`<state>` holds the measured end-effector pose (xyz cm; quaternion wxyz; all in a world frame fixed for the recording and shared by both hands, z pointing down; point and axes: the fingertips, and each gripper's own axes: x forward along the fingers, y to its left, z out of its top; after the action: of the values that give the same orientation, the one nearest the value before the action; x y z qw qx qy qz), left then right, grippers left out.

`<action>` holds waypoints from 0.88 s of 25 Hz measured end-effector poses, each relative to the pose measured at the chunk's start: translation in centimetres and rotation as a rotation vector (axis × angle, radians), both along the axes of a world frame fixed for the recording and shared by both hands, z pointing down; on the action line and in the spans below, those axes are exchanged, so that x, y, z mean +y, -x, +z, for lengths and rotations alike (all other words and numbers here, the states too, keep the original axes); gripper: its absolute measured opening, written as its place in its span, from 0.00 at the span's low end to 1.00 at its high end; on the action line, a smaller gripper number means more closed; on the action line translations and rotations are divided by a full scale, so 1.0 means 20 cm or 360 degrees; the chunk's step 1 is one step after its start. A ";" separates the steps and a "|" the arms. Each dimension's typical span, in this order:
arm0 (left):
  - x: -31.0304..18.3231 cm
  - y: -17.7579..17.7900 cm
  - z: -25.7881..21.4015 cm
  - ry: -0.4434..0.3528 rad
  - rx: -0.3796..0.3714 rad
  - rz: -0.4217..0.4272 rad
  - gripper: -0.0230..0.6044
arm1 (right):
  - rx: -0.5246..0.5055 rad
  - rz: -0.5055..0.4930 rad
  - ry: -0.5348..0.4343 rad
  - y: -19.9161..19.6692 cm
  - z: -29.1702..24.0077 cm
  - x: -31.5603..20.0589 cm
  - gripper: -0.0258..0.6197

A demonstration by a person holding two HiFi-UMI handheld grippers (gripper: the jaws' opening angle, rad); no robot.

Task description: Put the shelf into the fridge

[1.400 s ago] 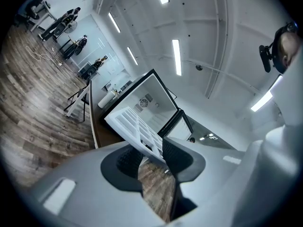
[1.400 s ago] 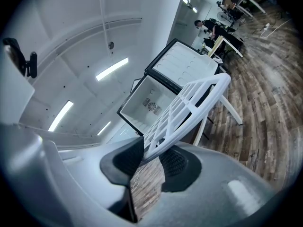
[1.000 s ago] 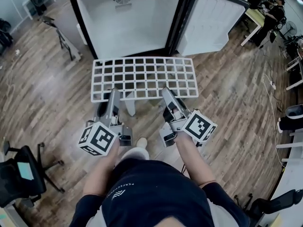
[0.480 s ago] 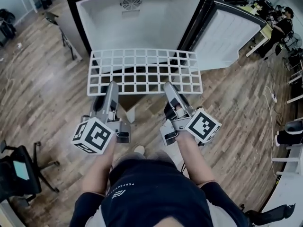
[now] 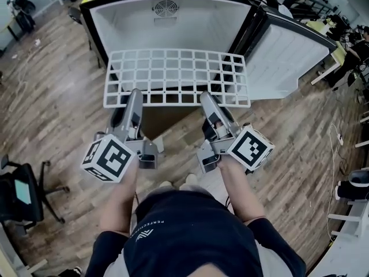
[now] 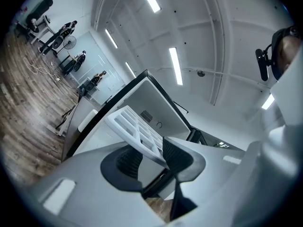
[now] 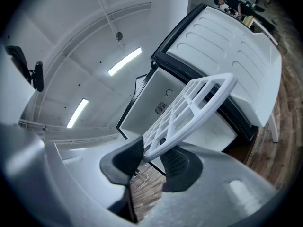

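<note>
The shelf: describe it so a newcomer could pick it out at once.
Find the open fridge, black-framed with a white interior, on the wood floor. Held before its opening is the shelf: a flat white grid of square holes, the only lattice here.

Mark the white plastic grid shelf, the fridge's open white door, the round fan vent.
white plastic grid shelf (image 5: 176, 77): head view, centre of grid.
open white fridge door (image 5: 290, 56): head view, inner panel.
round fan vent (image 5: 165, 7): head view, grille centre.

Stretched forward, parallel: left forearm (image 5: 118, 203), right forearm (image 5: 237, 190). Clamped on near rim of shelf (image 5: 173, 74): left claw (image 5: 134, 94). On same rim: right claw (image 5: 207, 96), jaws opening, rim between pads. Both claws tilted upward.
</note>
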<state>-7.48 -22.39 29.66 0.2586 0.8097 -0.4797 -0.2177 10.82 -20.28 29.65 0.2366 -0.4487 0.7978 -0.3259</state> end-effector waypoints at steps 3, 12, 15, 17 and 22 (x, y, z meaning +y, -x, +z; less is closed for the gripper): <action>-0.03 -0.02 -0.03 0.0005 -0.0006 -0.0037 0.26 | -0.0016 -0.0043 0.0020 -0.02 -0.02 -0.05 0.21; -0.08 0.05 -0.10 0.0007 -0.0001 -0.0130 0.26 | -0.0002 -0.0139 0.0006 0.04 -0.10 -0.14 0.21; -0.10 0.08 -0.10 0.0028 0.0022 -0.0160 0.26 | 0.0016 -0.0161 -0.0003 0.07 -0.12 -0.18 0.21; -0.12 0.08 -0.10 0.0035 0.0040 -0.0154 0.26 | 0.0011 -0.0161 0.0016 0.07 -0.12 -0.20 0.21; -0.17 0.07 -0.11 0.0033 0.0096 -0.0129 0.26 | 0.0006 -0.0145 0.0025 0.06 -0.13 -0.25 0.21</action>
<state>-8.80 -25.80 27.41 0.2724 0.7798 -0.5065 -0.2472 9.58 -25.30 26.96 0.2164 -0.4145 0.8152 -0.3417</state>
